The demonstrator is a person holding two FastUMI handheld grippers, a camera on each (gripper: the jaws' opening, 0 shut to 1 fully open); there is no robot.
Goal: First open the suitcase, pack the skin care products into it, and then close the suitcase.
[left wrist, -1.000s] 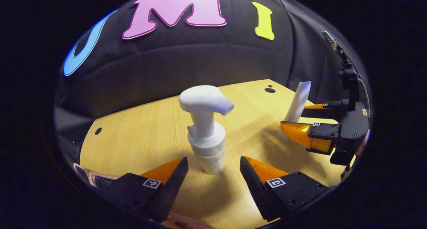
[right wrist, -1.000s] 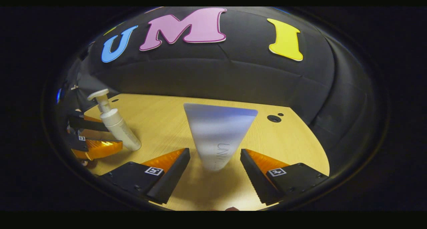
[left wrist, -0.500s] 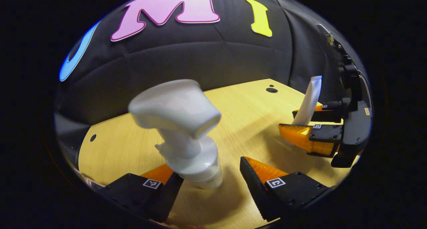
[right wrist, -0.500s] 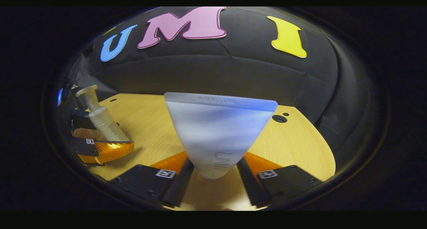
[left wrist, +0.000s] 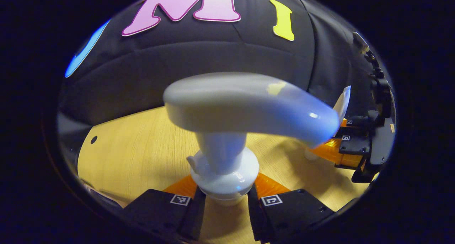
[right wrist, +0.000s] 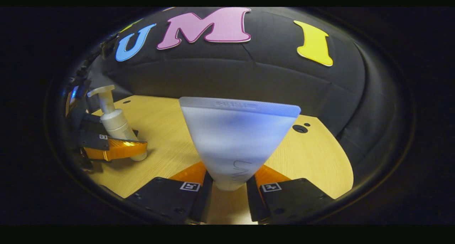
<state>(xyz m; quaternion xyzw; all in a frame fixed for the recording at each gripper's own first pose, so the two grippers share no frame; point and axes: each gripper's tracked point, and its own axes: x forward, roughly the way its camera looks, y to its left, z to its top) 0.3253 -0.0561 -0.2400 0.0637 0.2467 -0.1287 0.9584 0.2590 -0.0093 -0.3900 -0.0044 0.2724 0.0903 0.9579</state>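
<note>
A white pump bottle [left wrist: 227, 130] stands upright on the wooden table [left wrist: 142, 155], very close in the left gripper view. My left gripper [left wrist: 224, 205] is shut on its body just under the collar. In the right gripper view a white squeeze tube [right wrist: 236, 141] stands with its flat sealed end up, and my right gripper [right wrist: 229, 190] is shut on its narrow lower part. The pump bottle [right wrist: 115, 125] and left gripper [right wrist: 113, 148] also appear at the left of the right gripper view. The tube [left wrist: 342, 103] and right gripper [left wrist: 350, 148] appear at the right of the left gripper view.
The wooden table [right wrist: 312, 158] has small round holes [right wrist: 299, 129] near its far edge and another hole [left wrist: 94, 139] at the left. The black cloth wall rises right behind the table.
Both grippers moved forward and went from open to shut: the left closed on the pump bottle, the right on the tube. The bottle tilted briefly, then stood upright.
</note>
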